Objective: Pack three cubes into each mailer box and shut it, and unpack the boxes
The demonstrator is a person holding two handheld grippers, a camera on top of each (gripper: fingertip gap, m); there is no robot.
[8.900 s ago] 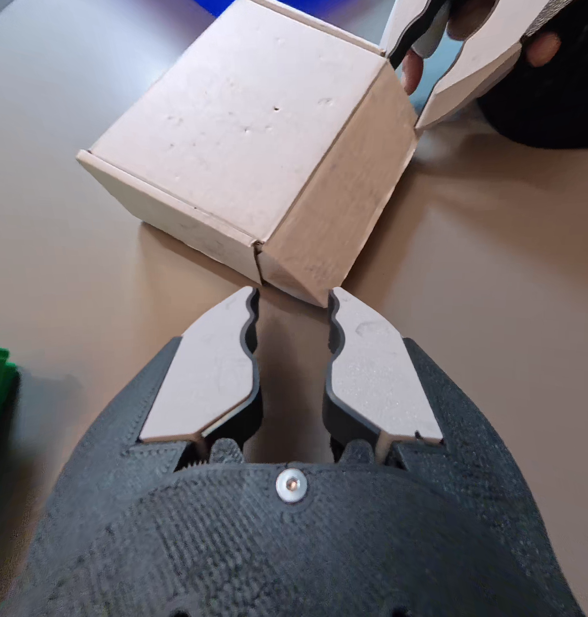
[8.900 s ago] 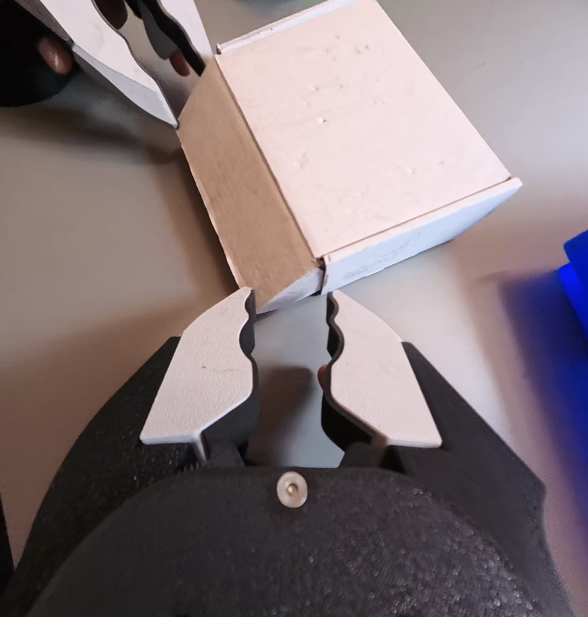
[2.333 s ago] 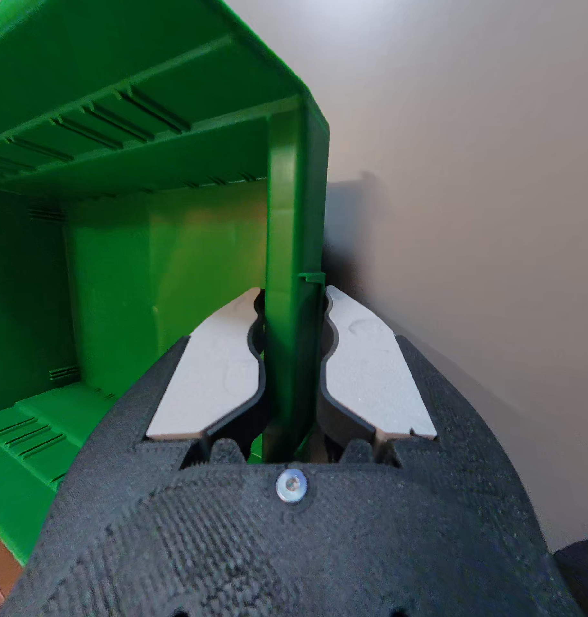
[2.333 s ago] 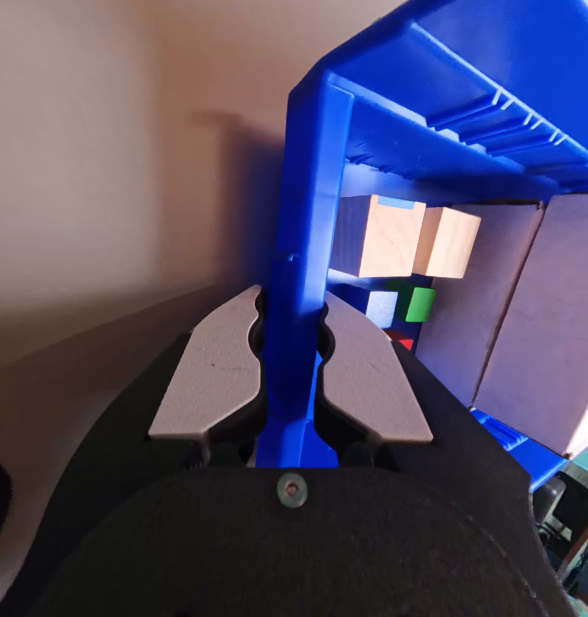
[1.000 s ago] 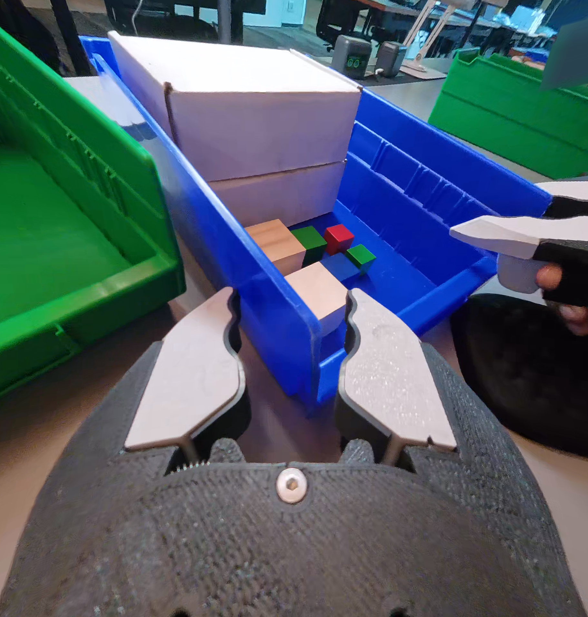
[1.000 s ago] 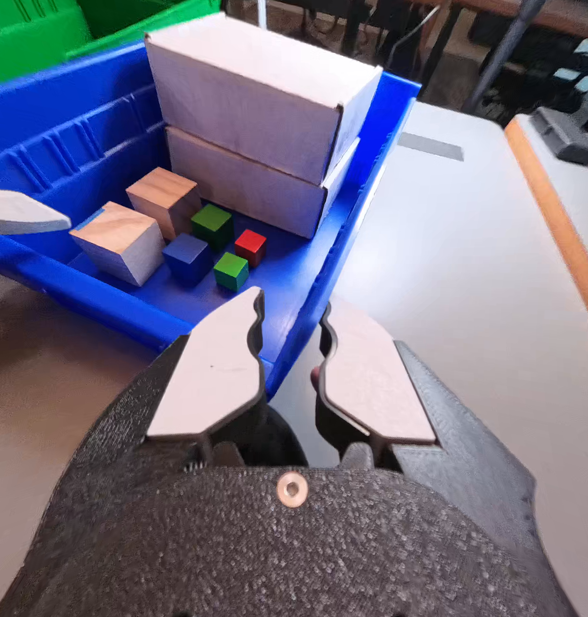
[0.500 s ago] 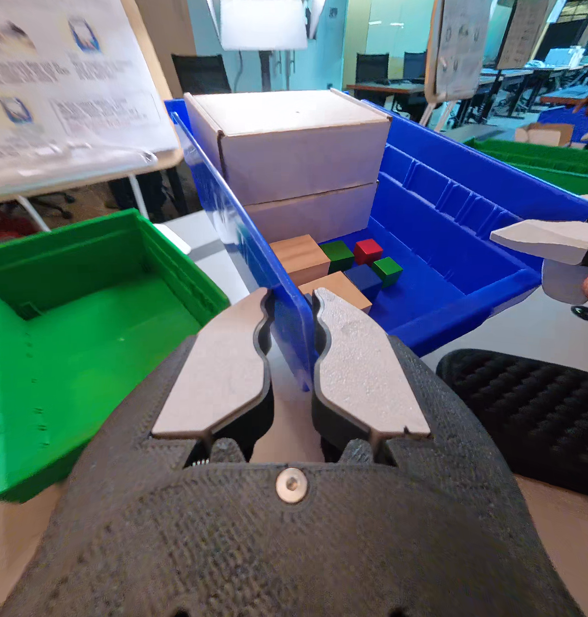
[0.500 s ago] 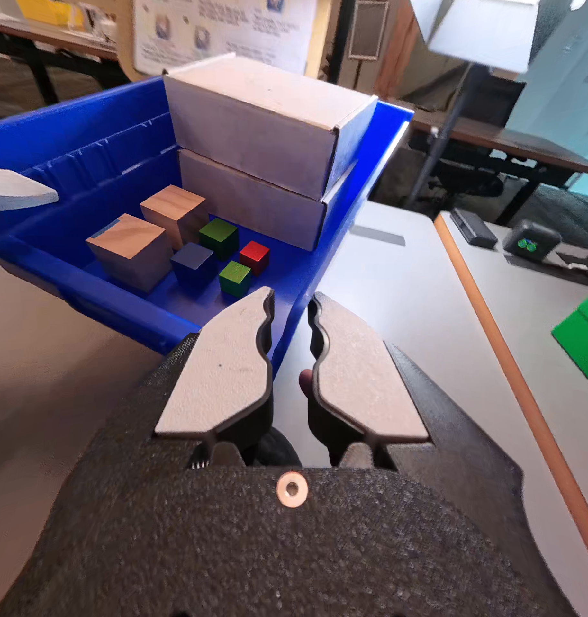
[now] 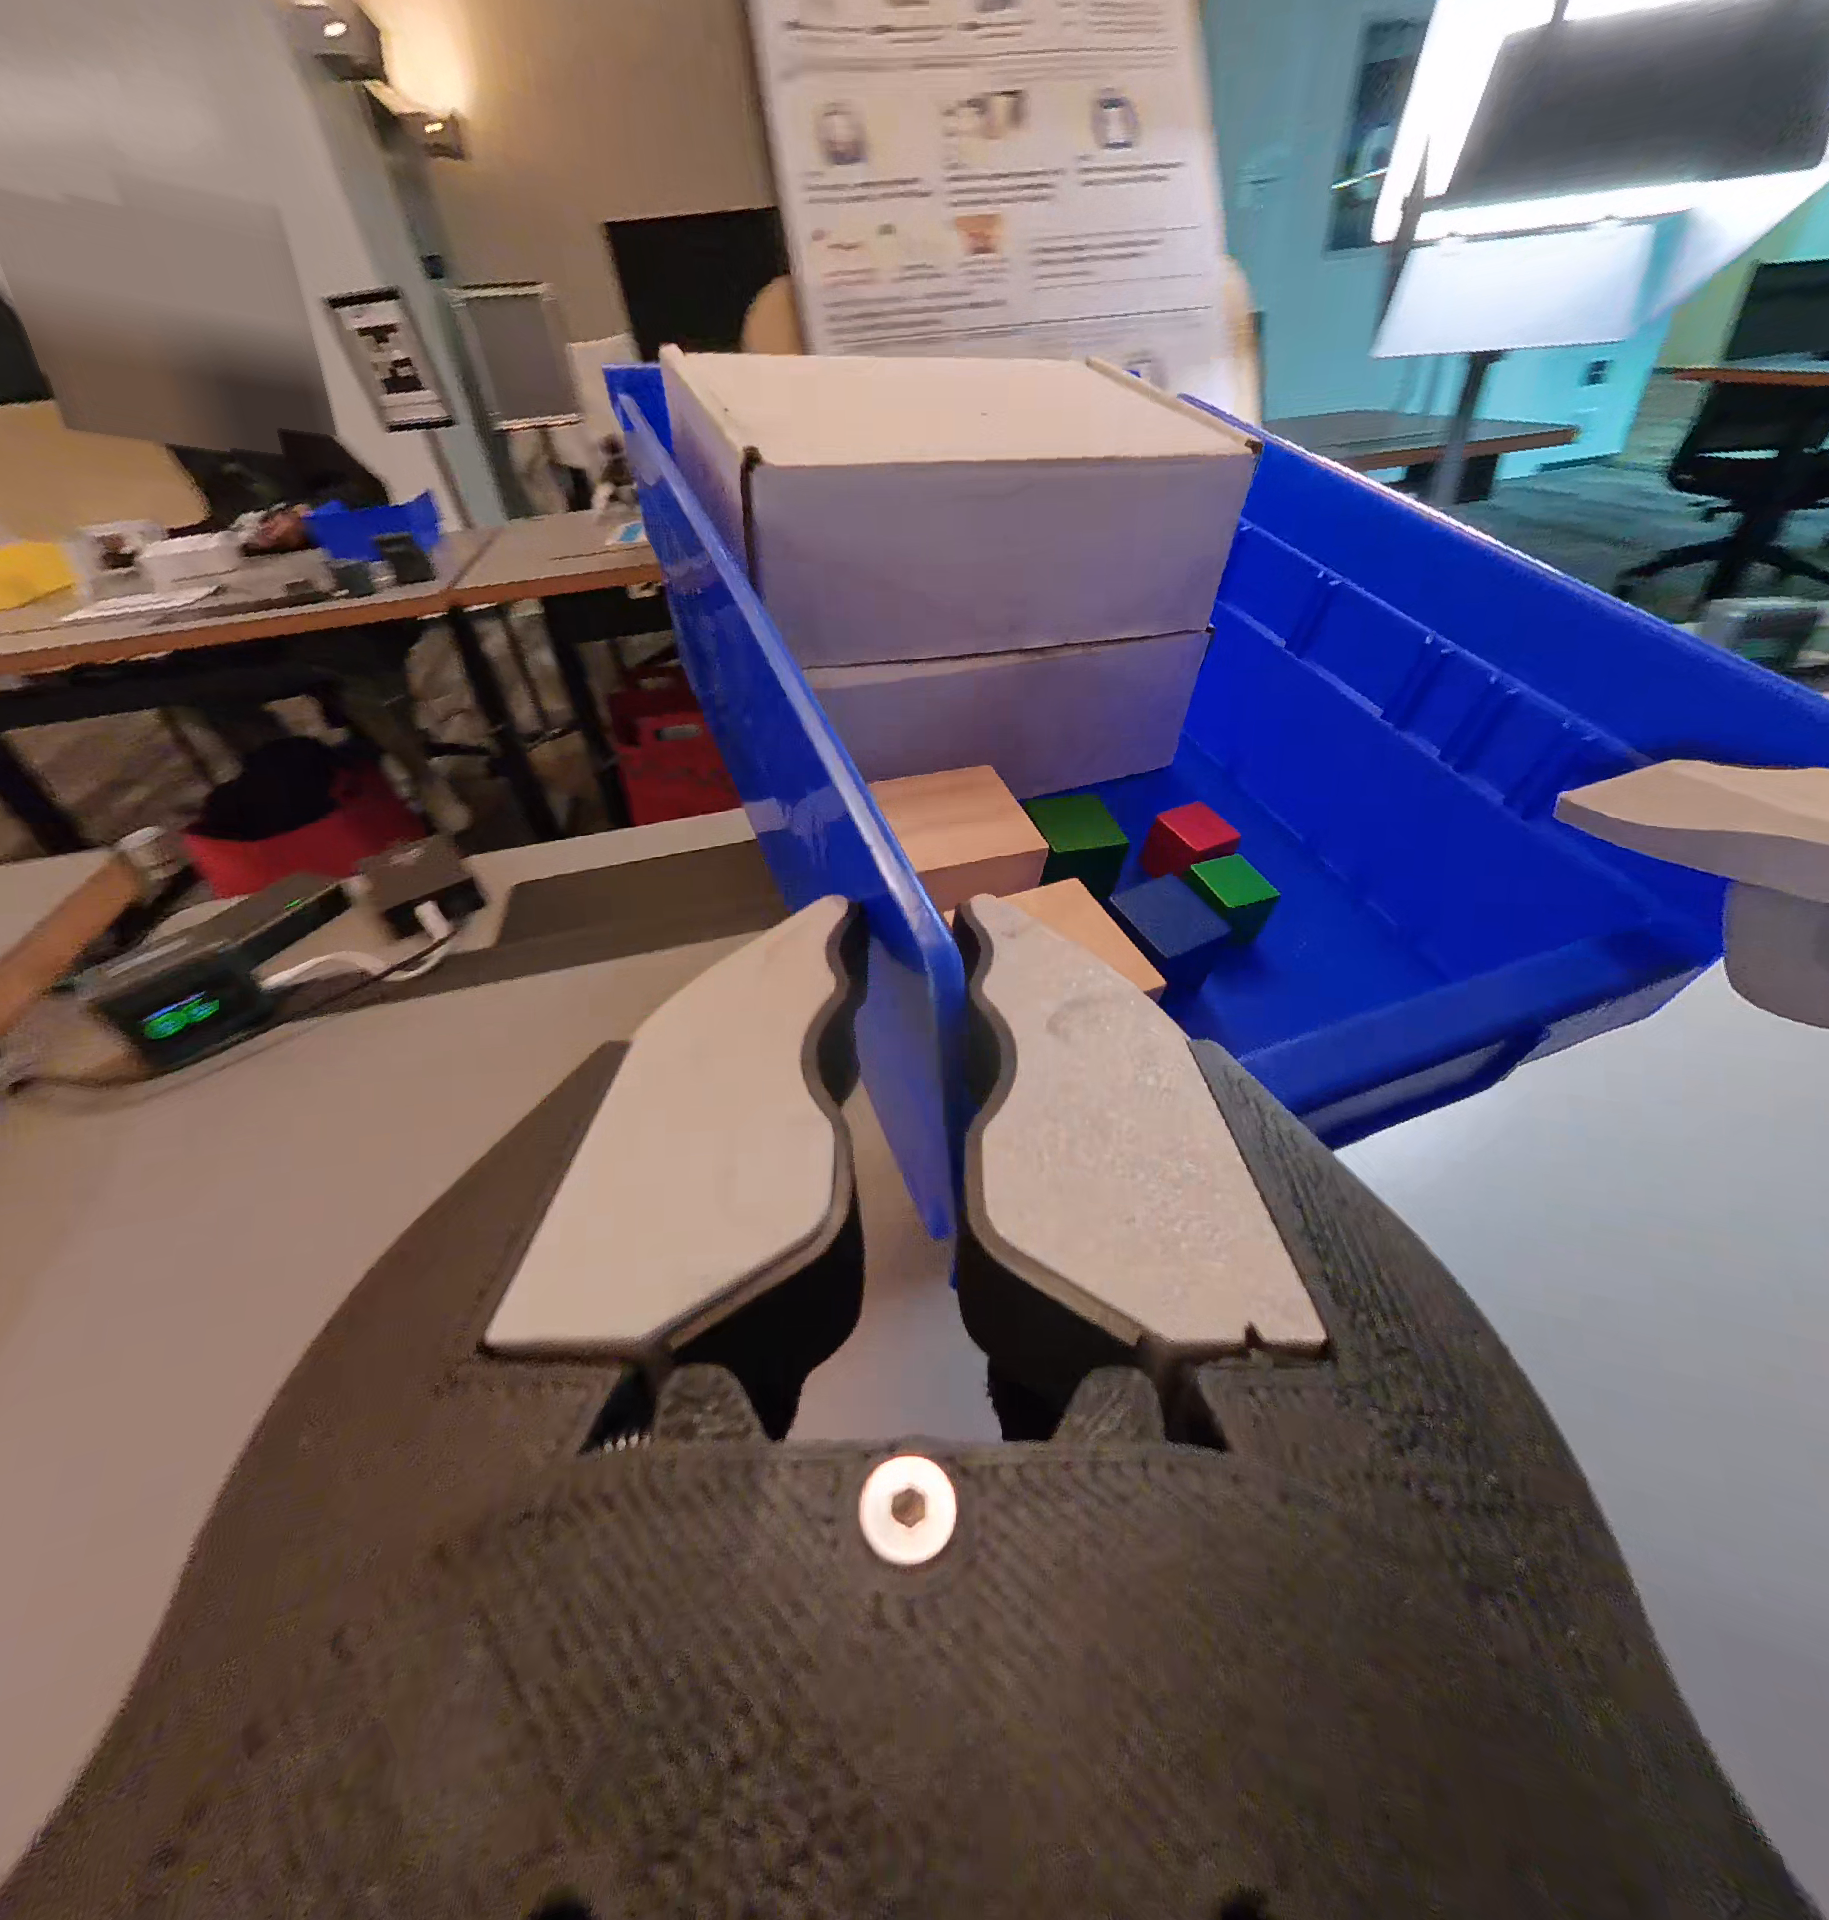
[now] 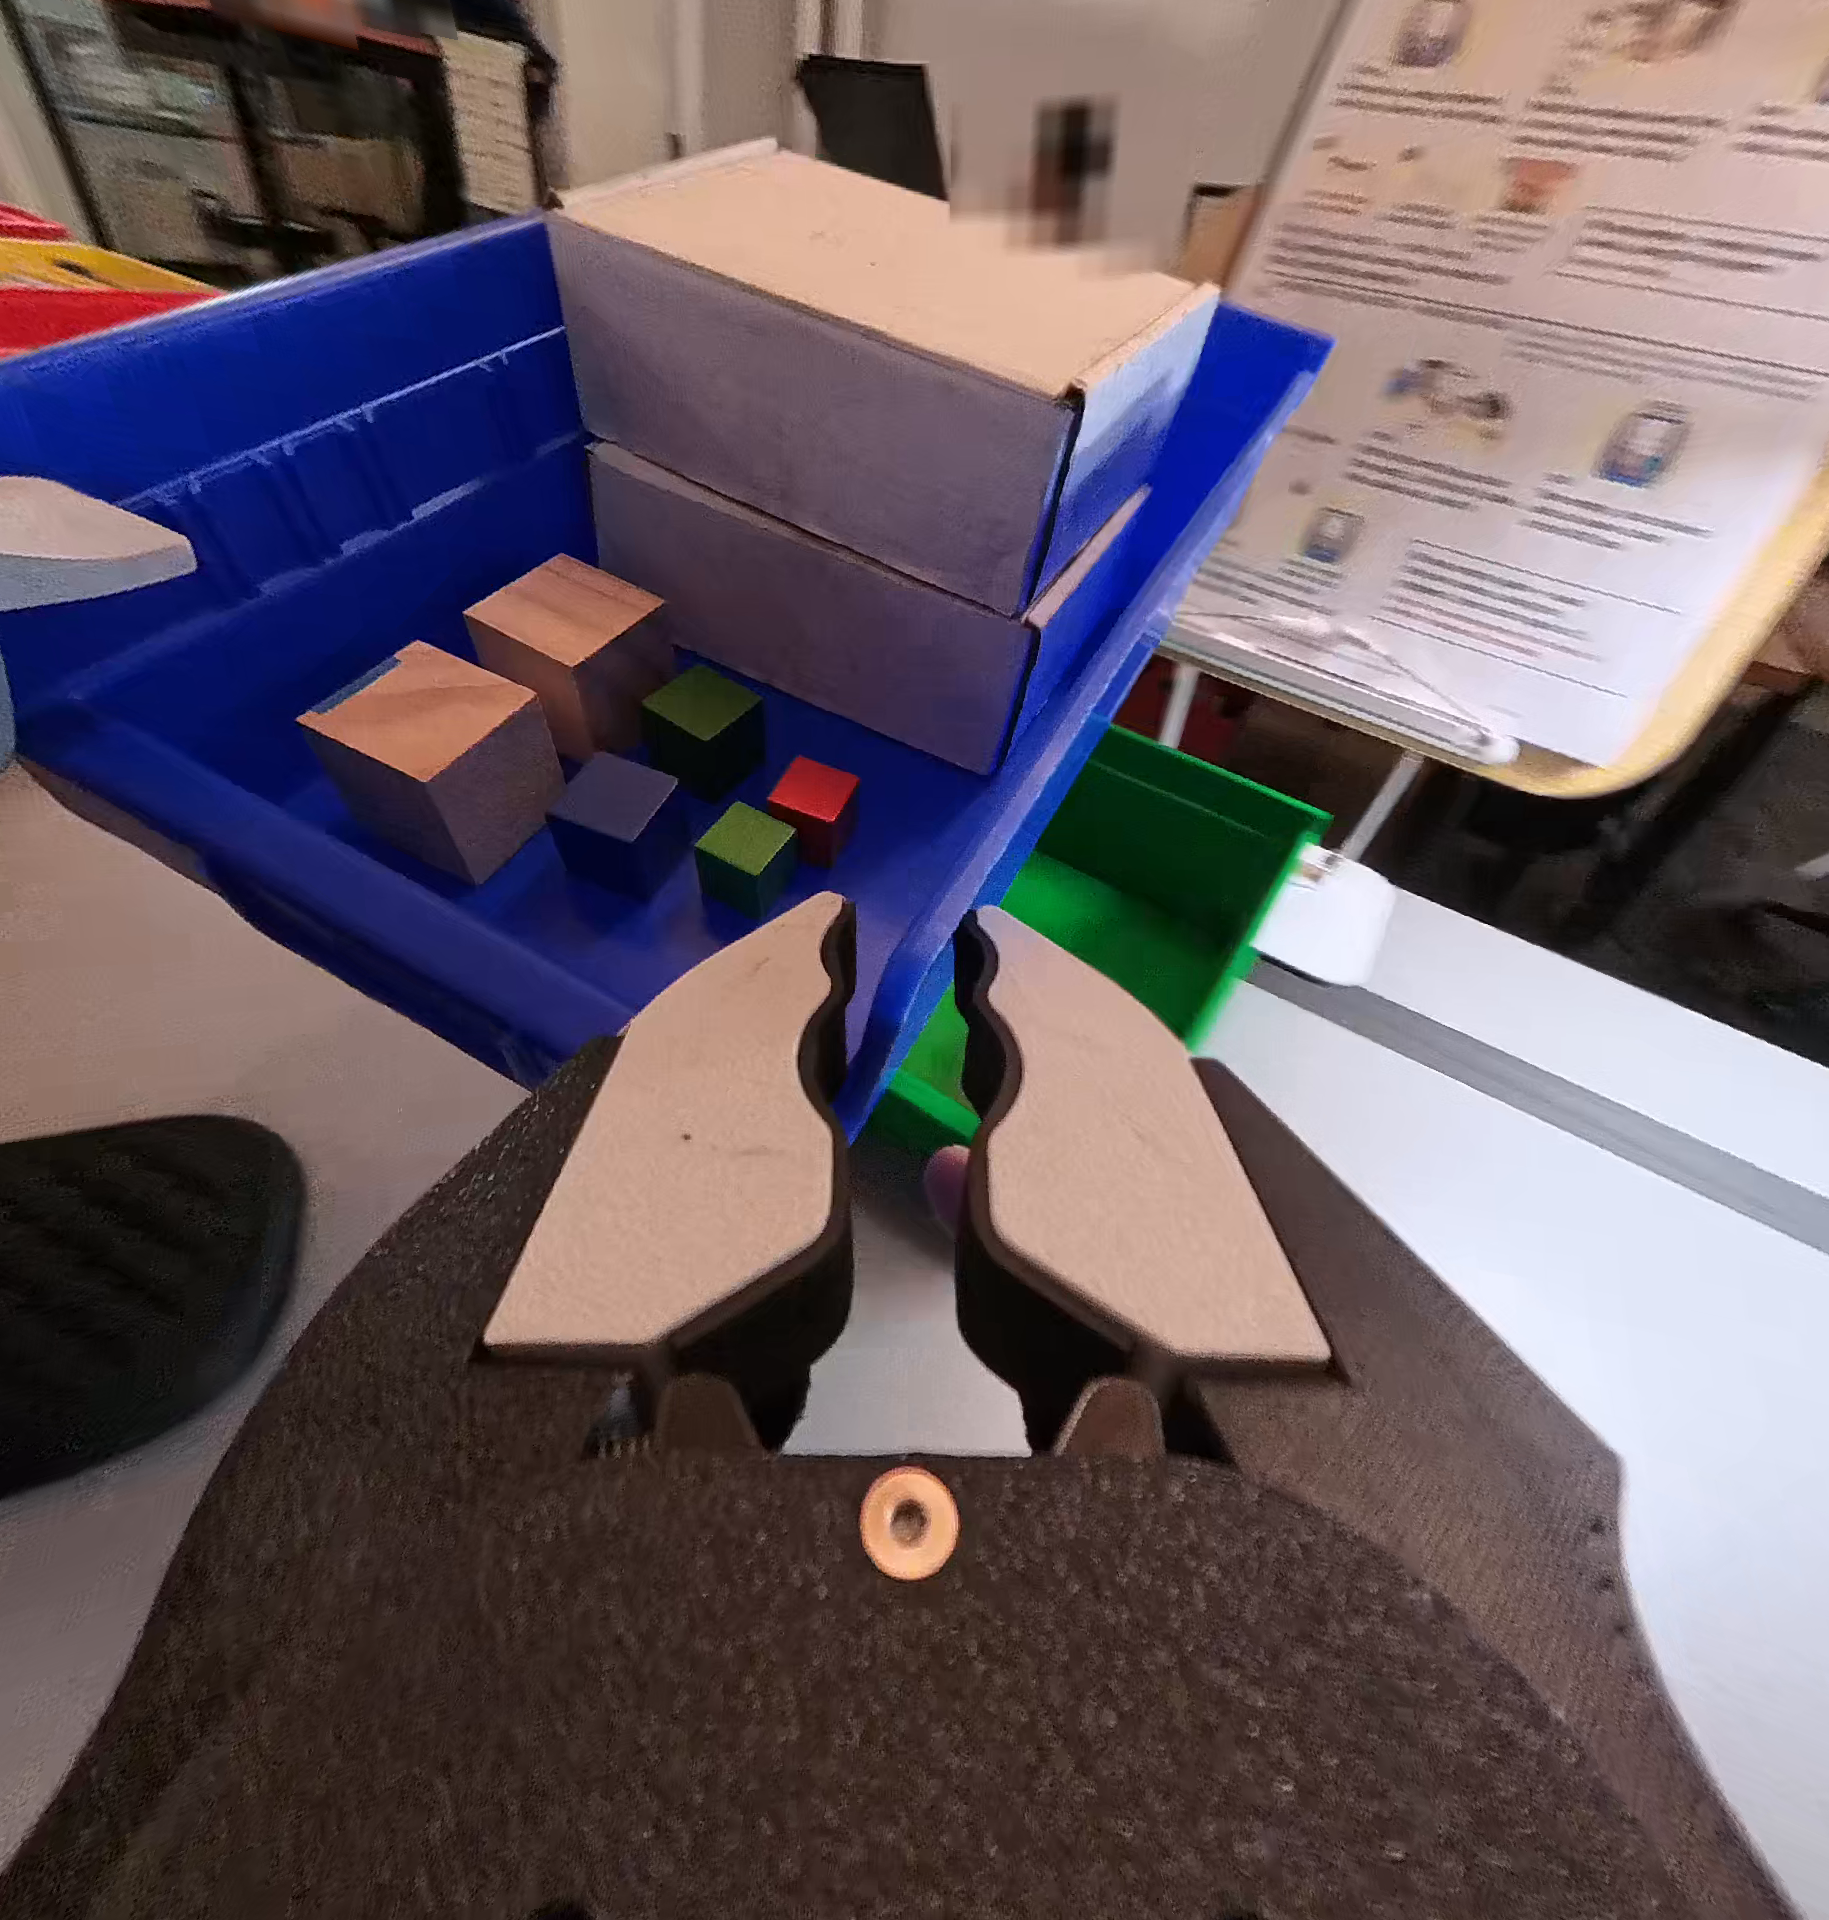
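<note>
A blue bin (image 9: 1461,727) holds two stacked shut white mailer boxes, one on top (image 9: 993,551) and one beneath (image 9: 1003,717). In front of them lie two wooden cubes (image 9: 951,821) and small green (image 9: 1237,894), red (image 9: 1190,836) and blue (image 9: 1170,925) cubes. My left gripper (image 9: 905,914) is shut on the bin's left wall. My right gripper (image 10: 905,914) is shut on the right wall of the bin (image 10: 266,416). The boxes (image 10: 806,416) and cubes (image 10: 432,738) also show in the right wrist view. The bin looks raised off the table.
A green bin (image 10: 1149,904) sits below and behind the blue bin's right side. A black padded thing (image 10: 89,1278) lies on the grey table at the left. A small device with a green screen (image 9: 177,1013) lies at the table's far left. A poster board (image 10: 1564,364) stands behind. One gripper's finger ends stand about 20 centimeters off the other's.
Both grippers have shut on the blue bin's side walls. The bin and both views have risen, so the room behind shows. The green bin has left the left wrist view.
</note>
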